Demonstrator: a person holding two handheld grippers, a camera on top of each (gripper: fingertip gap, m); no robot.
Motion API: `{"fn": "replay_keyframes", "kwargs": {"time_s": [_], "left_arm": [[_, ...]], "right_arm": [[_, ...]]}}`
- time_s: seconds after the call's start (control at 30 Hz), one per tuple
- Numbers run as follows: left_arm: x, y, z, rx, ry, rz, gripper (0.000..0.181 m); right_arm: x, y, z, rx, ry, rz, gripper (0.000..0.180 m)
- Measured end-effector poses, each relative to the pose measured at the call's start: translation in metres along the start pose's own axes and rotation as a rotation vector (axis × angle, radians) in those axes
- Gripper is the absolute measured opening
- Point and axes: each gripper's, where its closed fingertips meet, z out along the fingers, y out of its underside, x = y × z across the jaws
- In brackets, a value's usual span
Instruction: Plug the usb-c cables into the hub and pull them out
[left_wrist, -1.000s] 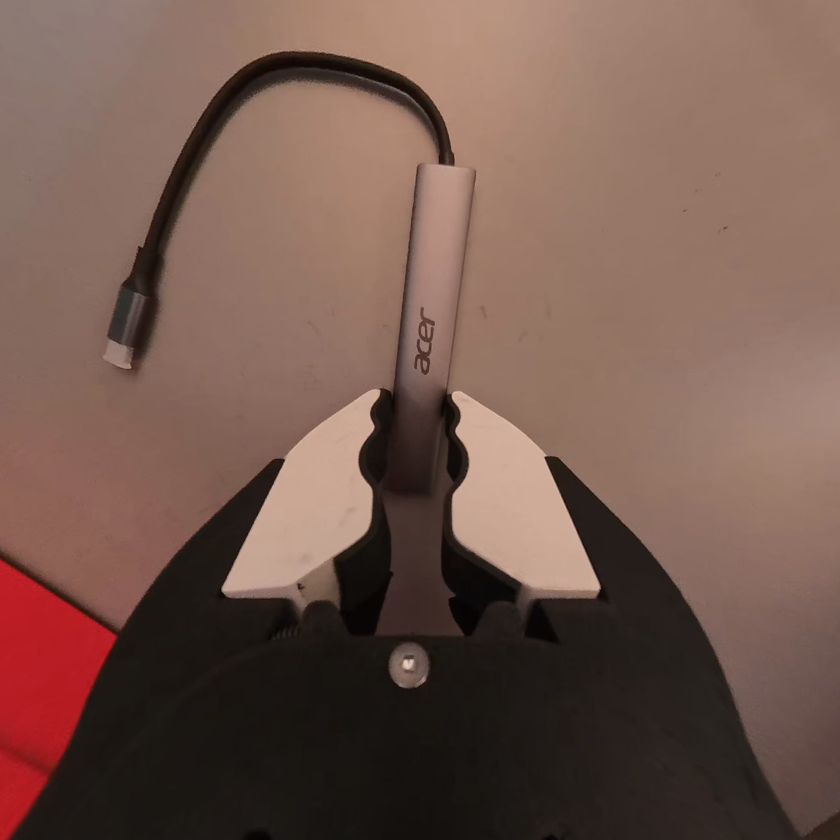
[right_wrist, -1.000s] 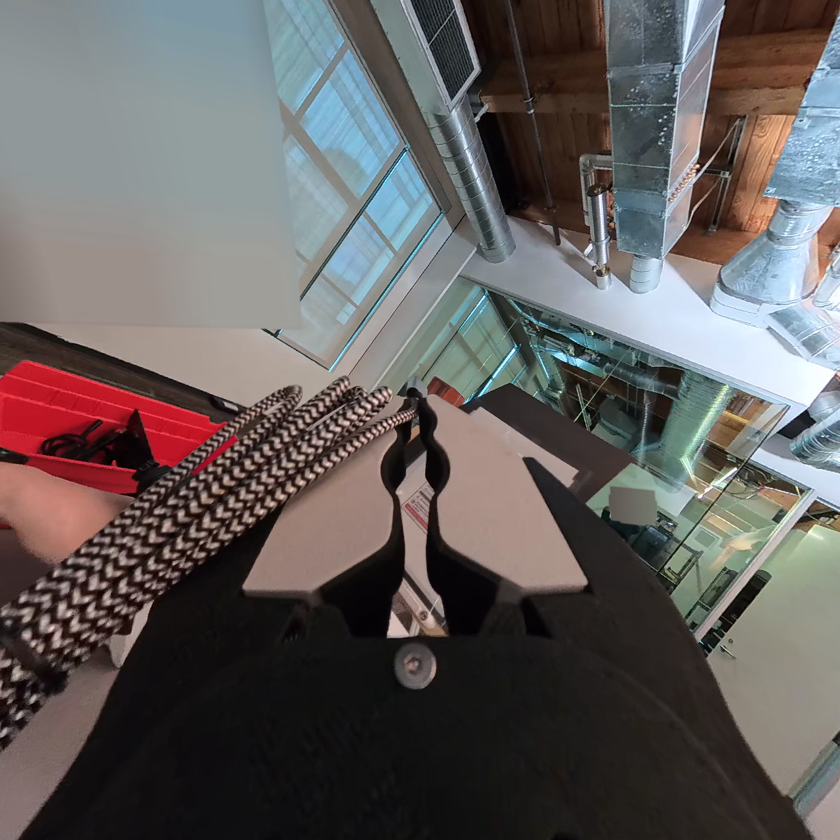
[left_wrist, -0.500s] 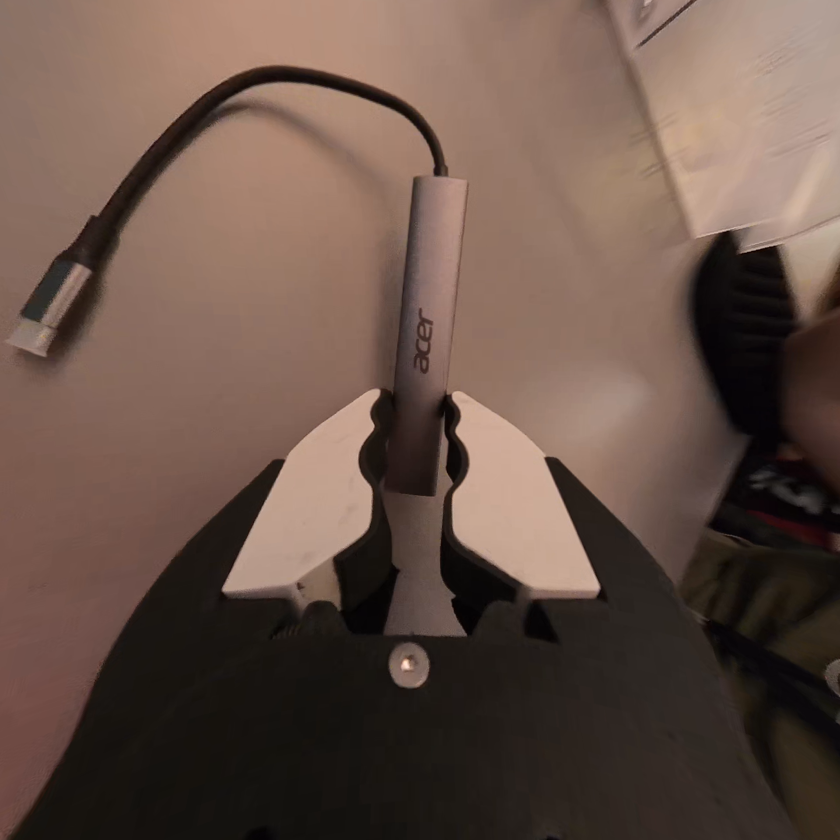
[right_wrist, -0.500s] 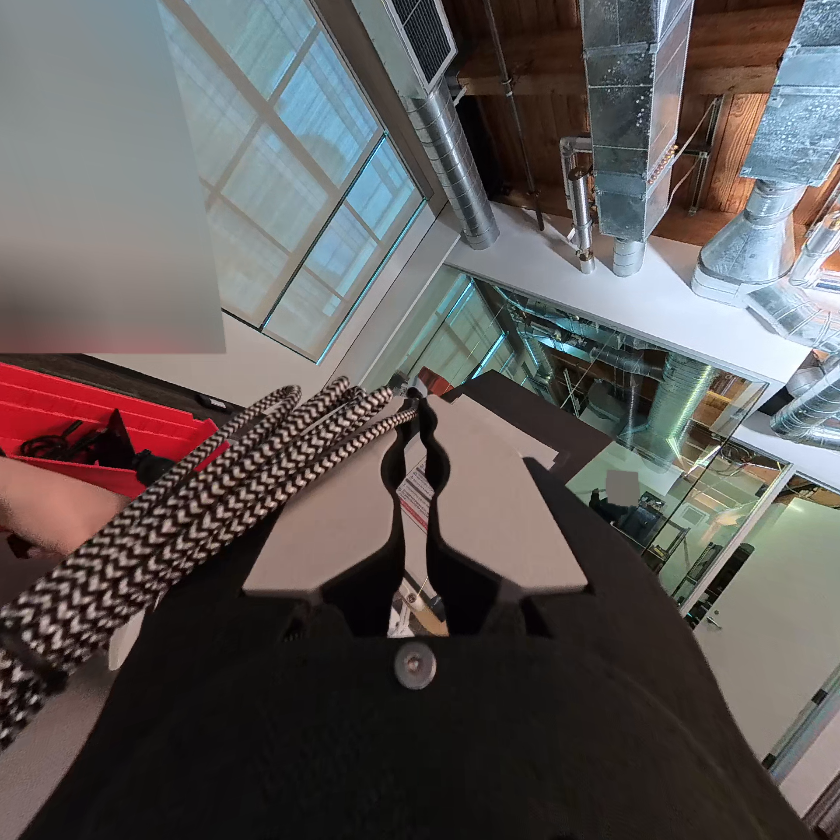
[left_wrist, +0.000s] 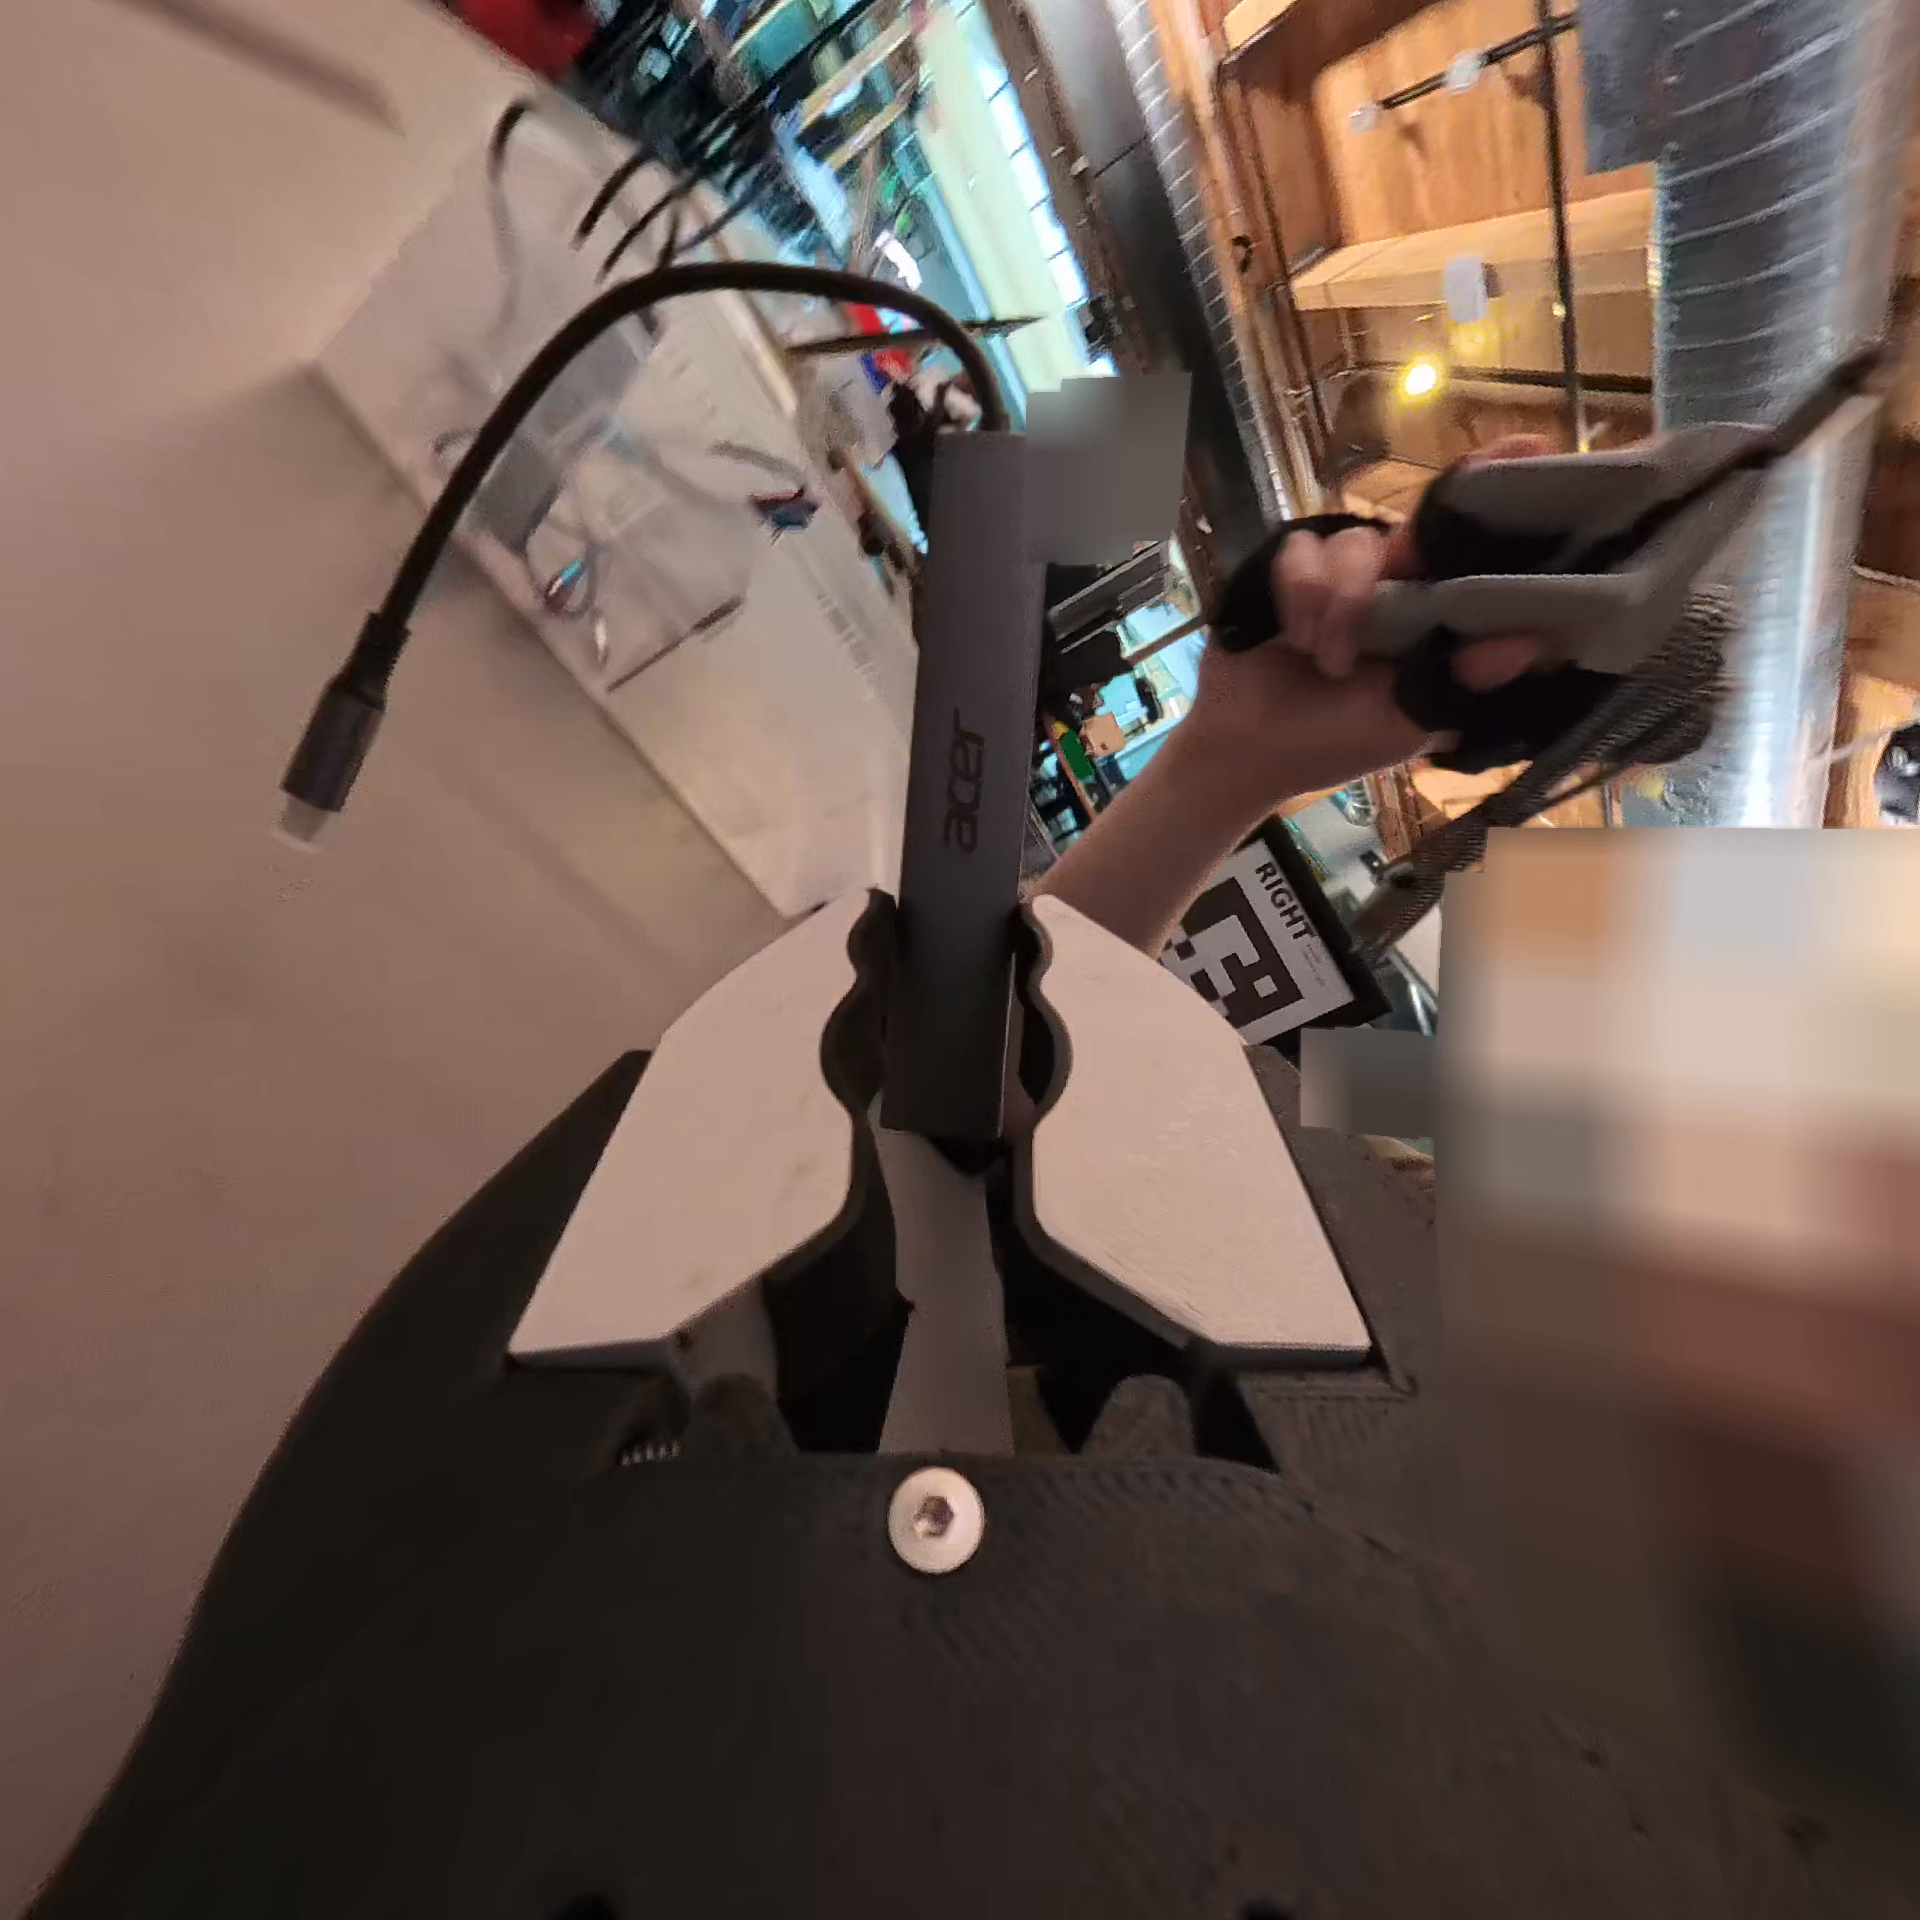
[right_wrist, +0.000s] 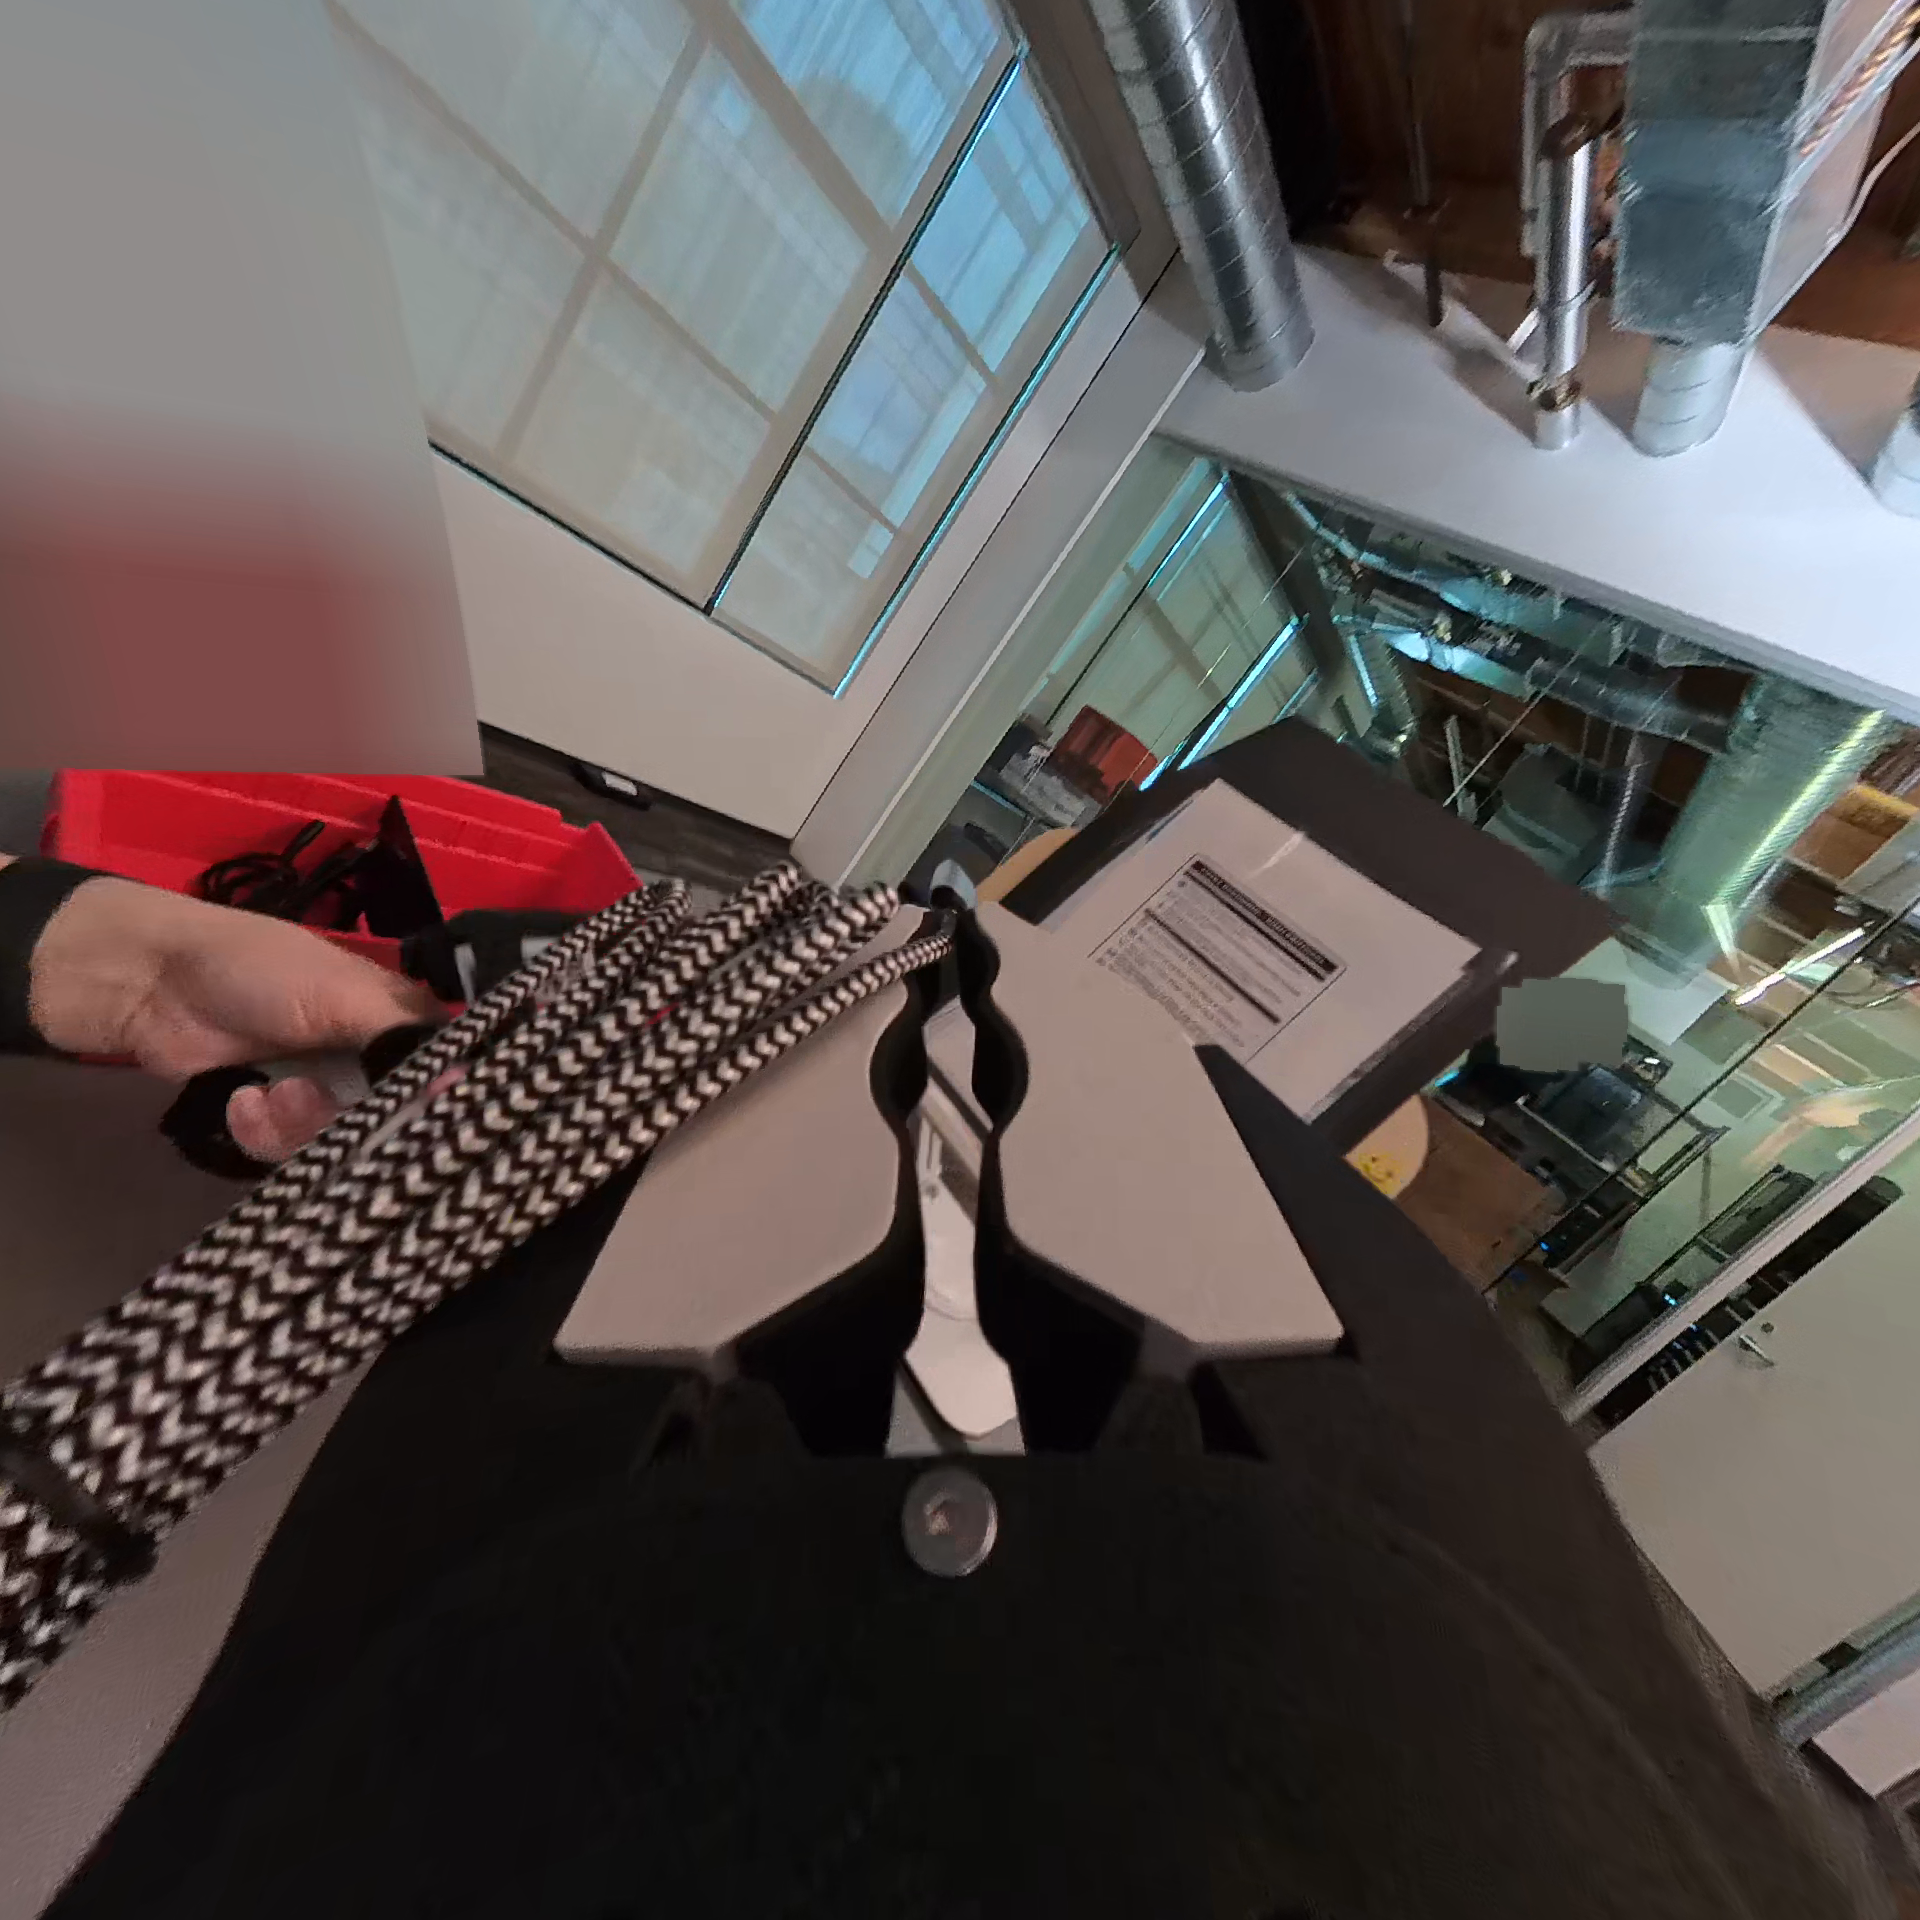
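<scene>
1. Left gripper (left_wrist: 943, 920), white-fingered on a black body, is clamped on the near end of a slim dark grey metal hub (left_wrist: 968, 790), which stands straight out between its fingers, lifted clear of any surface.
2. Thin black tail cable (left_wrist: 540, 416) arcs from the hub's far end over to the left and ends in a grey usb-c plug (left_wrist: 324, 761) hanging free in the air.
3. Right gripper (right_wrist: 956, 920) has its fingers nearly together, pinching the thin end of a black-and-white braided usb-c cable (right_wrist: 436, 1122) at the tips; the connector itself is too small to make out.
4. Looped strands of that cable trail back left and down past the gripper body.
5. Left hand (right_wrist: 197, 997), with a black strap at the wrist, shows to the left in the right wrist view, in front of a red plastic bin (right_wrist: 499, 831) holding black cords.
6. Right hand (left_wrist: 1340, 623) shows in the left wrist view, gripping its tool well to the right of the hub.
</scene>
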Motion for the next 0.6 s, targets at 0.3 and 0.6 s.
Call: {"fn": "replay_keyframes", "kwargs": {"time_s": [0.3,0.6], "left_arm": [[0.063,-0.044,-0.023,0.314,-0.121,0.5,0.022],[0.09,-0.044,-0.021,0.367,-0.327,0.819,0.022]], "right_arm": [[-0.051,0.038,0.04,-0.134,-0.097,-0.079,0.003],[-0.074,0.023,0.049,-0.07,0.008,-0.352,0.003]]}}
